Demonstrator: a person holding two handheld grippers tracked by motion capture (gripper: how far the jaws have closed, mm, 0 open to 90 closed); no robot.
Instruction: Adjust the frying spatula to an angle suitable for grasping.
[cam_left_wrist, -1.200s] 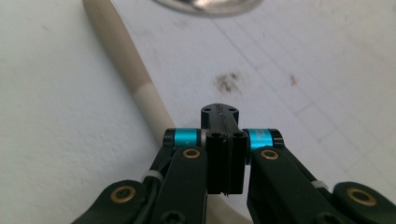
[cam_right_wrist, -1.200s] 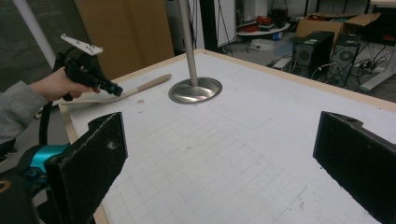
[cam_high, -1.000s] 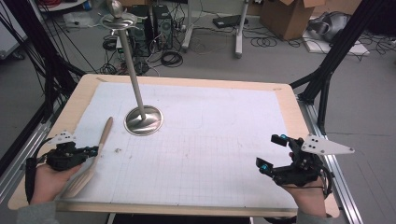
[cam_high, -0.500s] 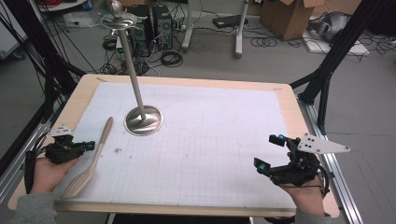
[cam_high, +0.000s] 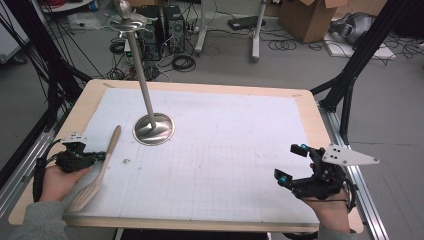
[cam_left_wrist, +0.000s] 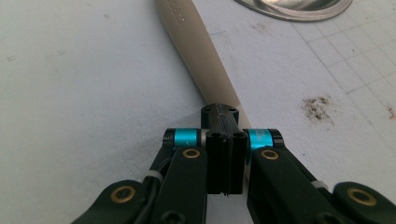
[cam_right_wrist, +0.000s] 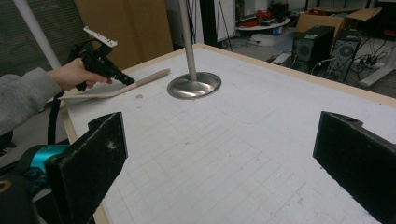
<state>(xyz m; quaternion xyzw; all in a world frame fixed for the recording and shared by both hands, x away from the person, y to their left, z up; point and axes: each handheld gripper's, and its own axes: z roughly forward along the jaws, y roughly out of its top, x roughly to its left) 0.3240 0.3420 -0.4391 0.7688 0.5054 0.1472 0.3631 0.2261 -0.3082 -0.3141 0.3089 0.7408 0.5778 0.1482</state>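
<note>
A wooden spatula (cam_high: 100, 170) lies on the white mat at the left, its handle (cam_left_wrist: 196, 51) pointing toward the metal stand. My left gripper (cam_high: 102, 156) is shut, its two pads pressed flat together with nothing between them. Its tip (cam_left_wrist: 224, 112) sits right over the spatula's handle; whether it touches I cannot tell. From the right gripper view the left gripper (cam_right_wrist: 128, 80) meets the spatula (cam_right_wrist: 144, 77) from the side. My right gripper (cam_high: 291, 164) stands open near the front right corner, its jaws (cam_right_wrist: 219, 154) wide apart over bare mat.
A metal stand with a round base (cam_high: 154, 129) and a tall pole (cam_high: 141, 75) rises at the back left of the mat. The wooden table edge (cam_high: 200, 88) borders the mat. Cables, computers and boxes lie on the floor beyond.
My left gripper has slid a little forward along the spatula and sunk slightly. The right gripper has kept still.
</note>
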